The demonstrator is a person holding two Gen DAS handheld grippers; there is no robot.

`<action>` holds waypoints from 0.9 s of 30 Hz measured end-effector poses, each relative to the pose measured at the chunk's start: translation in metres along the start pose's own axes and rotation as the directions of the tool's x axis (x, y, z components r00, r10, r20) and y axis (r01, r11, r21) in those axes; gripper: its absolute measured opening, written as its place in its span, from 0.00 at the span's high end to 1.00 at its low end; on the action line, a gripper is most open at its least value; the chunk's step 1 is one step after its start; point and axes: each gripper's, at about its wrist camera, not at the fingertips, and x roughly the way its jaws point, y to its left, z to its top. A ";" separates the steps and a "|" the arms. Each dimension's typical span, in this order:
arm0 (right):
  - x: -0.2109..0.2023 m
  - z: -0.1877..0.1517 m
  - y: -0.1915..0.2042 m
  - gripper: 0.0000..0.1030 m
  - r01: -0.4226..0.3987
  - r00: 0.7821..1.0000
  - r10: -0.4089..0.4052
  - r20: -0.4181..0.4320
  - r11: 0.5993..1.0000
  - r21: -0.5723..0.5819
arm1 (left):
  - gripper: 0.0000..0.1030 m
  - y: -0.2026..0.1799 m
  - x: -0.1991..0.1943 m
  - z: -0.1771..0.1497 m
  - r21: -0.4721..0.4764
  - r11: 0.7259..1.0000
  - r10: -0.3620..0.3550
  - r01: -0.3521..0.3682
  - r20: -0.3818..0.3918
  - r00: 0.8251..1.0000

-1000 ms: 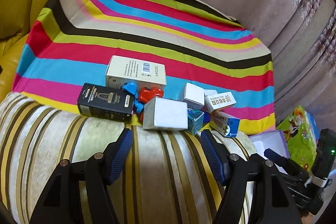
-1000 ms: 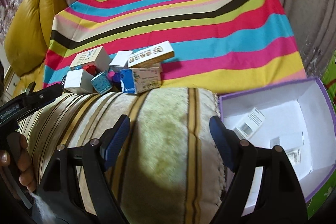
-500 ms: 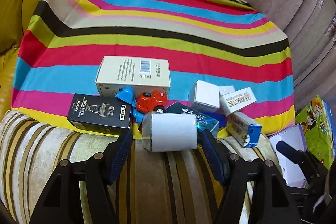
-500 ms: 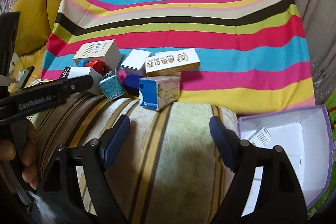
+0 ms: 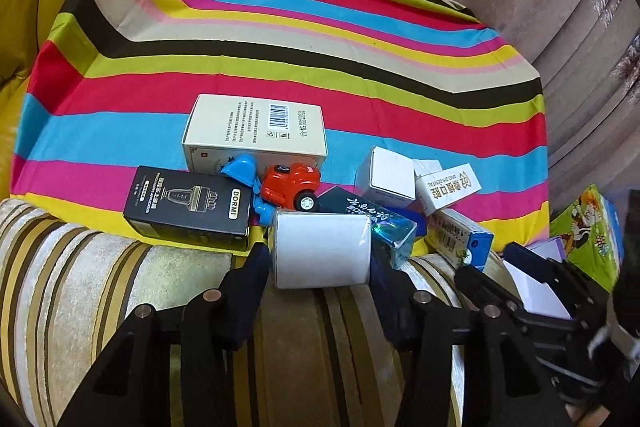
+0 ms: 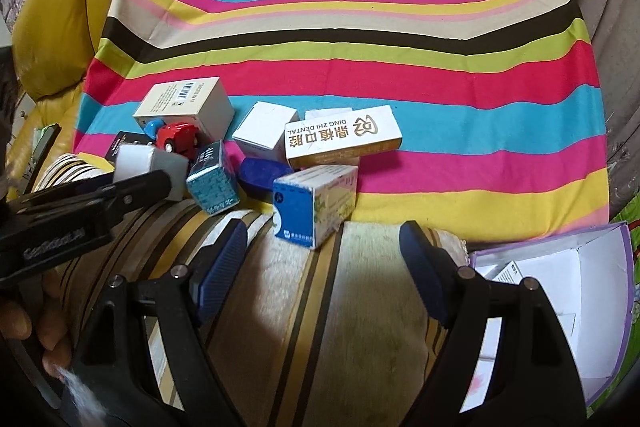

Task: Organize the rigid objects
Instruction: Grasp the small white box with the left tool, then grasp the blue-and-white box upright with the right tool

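Left fingers closing on the plain white box, pads at both its sides at the near edge of the striped cloth; contact on the right pad hard to confirm. Right fingers wide apart, nothing between, just short of the blue-ended carton. Purple-rimmed box cut off at right. Blue toy half hidden behind the black DORMI box.
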 end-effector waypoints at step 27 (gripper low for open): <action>0.027 0.012 -0.023 0.71 -0.079 0.995 0.084 -0.053 0.993 0.085 | 0.53 0.012 -0.027 -0.027 -0.029 0.996 -0.081 0.082 0.048 0.996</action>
